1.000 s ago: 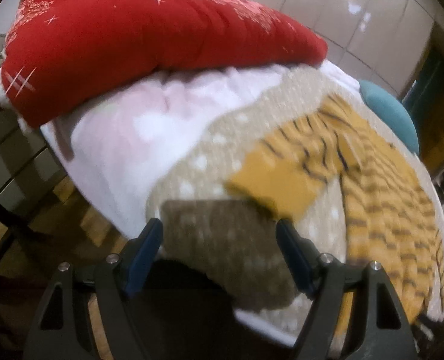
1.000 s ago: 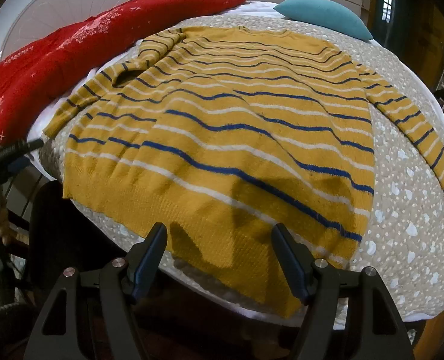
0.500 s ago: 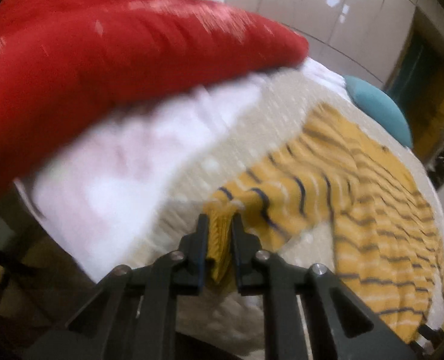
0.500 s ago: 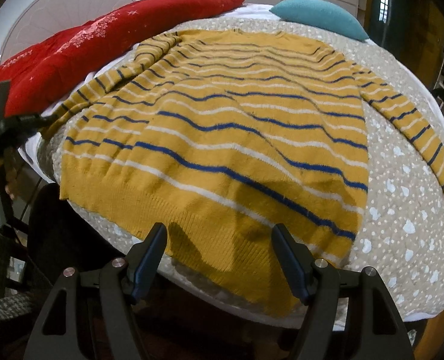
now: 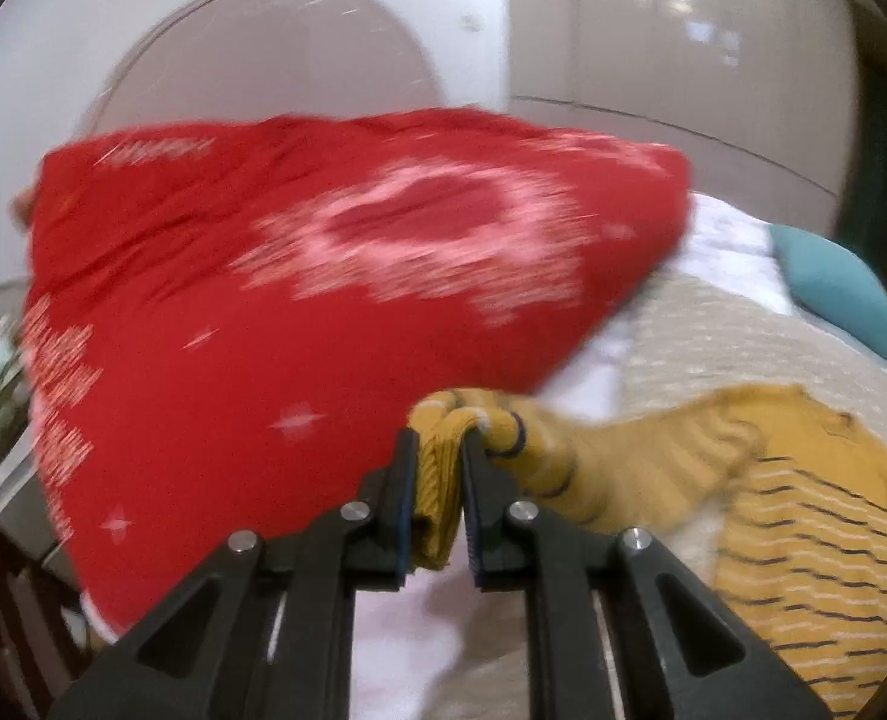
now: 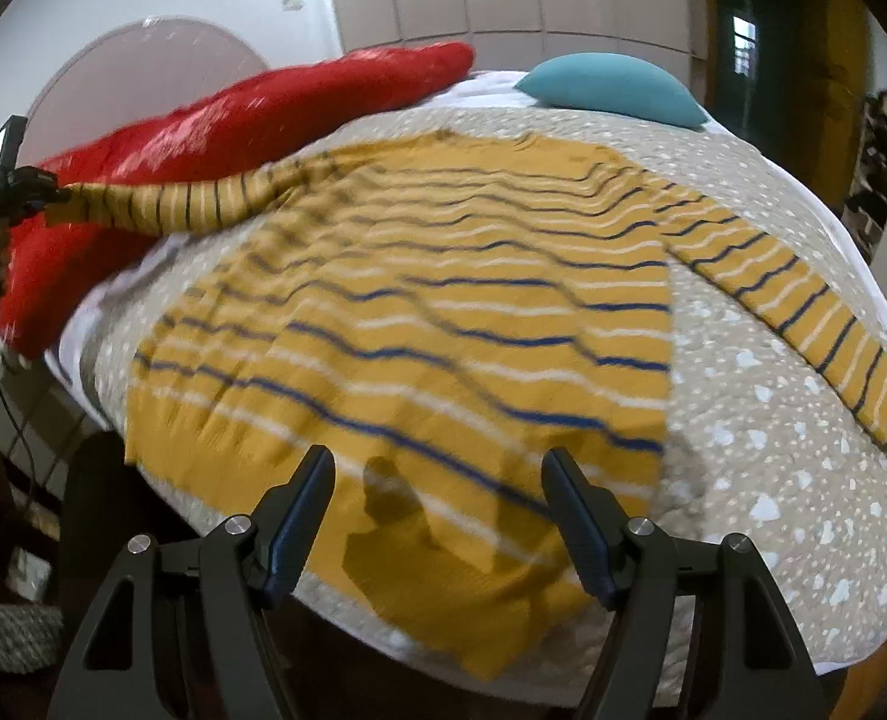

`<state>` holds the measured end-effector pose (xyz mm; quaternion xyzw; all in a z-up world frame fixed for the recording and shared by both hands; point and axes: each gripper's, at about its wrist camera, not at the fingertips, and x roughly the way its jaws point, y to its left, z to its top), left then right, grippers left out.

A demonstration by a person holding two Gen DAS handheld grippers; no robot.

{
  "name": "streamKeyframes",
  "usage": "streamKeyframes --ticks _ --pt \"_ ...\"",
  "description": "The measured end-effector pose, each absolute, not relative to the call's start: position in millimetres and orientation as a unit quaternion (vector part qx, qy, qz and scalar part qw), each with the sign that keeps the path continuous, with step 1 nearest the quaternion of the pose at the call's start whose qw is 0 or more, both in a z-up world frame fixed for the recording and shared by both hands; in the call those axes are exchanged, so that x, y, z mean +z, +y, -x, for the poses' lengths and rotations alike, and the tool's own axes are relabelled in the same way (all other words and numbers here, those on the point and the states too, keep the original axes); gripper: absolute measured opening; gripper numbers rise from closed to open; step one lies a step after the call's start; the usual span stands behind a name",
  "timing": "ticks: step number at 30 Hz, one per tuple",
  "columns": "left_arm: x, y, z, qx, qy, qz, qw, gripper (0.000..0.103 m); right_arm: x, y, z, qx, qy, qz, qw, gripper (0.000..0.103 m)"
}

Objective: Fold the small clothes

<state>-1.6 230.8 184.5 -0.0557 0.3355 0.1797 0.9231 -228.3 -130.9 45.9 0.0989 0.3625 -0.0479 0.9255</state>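
A yellow sweater with blue and white stripes lies spread on the bed. My left gripper is shut on the cuff of its left sleeve and holds the sleeve lifted and stretched above the bed; this shows at the far left of the right wrist view. My right gripper is open and empty, hovering just over the sweater's bottom hem. The sweater's other sleeve lies flat toward the right.
A red quilt is piled along the bed's left side, close behind the lifted sleeve. A teal pillow lies at the head of the bed. The beige spotted bedspread covers the bed. Cupboard doors and a round headboard stand behind.
My left gripper closed on the sleeve cuff, then lifted and pulled it up and out to the left, stretching the sleeve. My right gripper stayed open over the hem.
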Motion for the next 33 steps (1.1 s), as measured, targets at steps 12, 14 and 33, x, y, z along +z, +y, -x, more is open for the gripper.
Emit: streamKeyframes --ticks 12,14,33 --pt "195 -75 -90 -0.099 0.362 -0.032 0.927 0.013 18 -232 260 -0.098 0.336 -0.265 0.899 0.076" --pt "177 -121 -94 -0.141 0.378 -0.052 0.913 0.018 14 -241 268 -0.107 0.334 -0.277 0.895 0.076" --pt "88 13 9 -0.055 0.415 0.010 0.908 0.078 33 -241 223 -0.084 0.343 -0.211 0.912 0.076"
